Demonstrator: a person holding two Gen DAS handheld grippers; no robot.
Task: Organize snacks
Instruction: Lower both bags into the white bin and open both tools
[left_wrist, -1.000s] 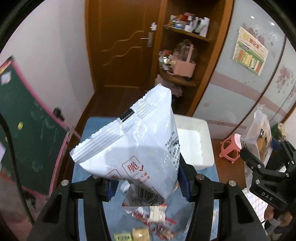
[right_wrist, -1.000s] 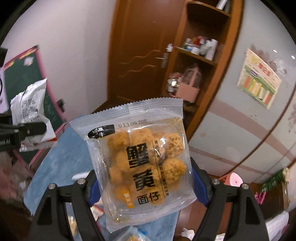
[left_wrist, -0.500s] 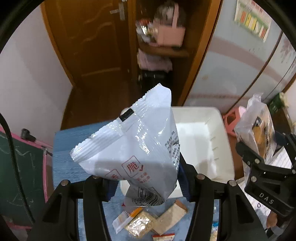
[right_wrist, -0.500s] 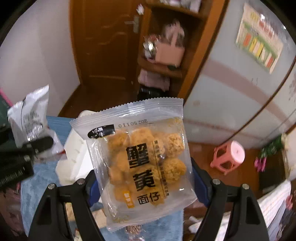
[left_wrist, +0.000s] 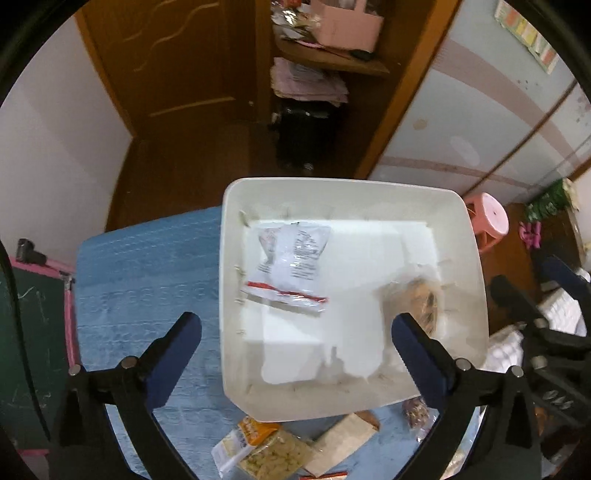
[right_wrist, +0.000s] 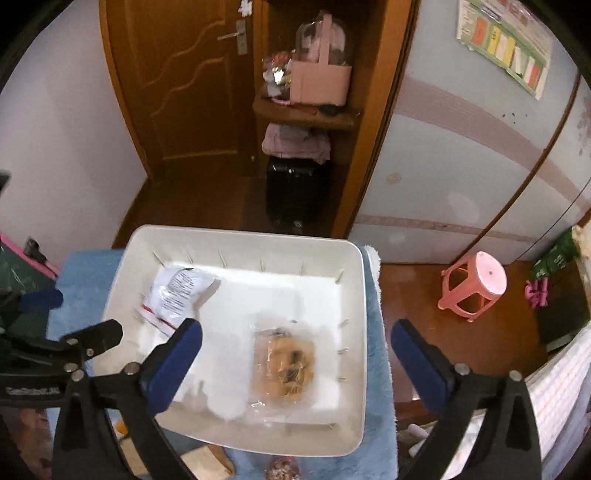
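both packets dropped into white bin (left_wrist: 236, 391), pink stool (right_wrist: 476, 284) clearest right

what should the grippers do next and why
Probably lift both away and go for the loose packets on the blue cloth: the jaws of the left gripper and right gripper are opening with nothing between them, and the white packet and clear packet are in the white bin.
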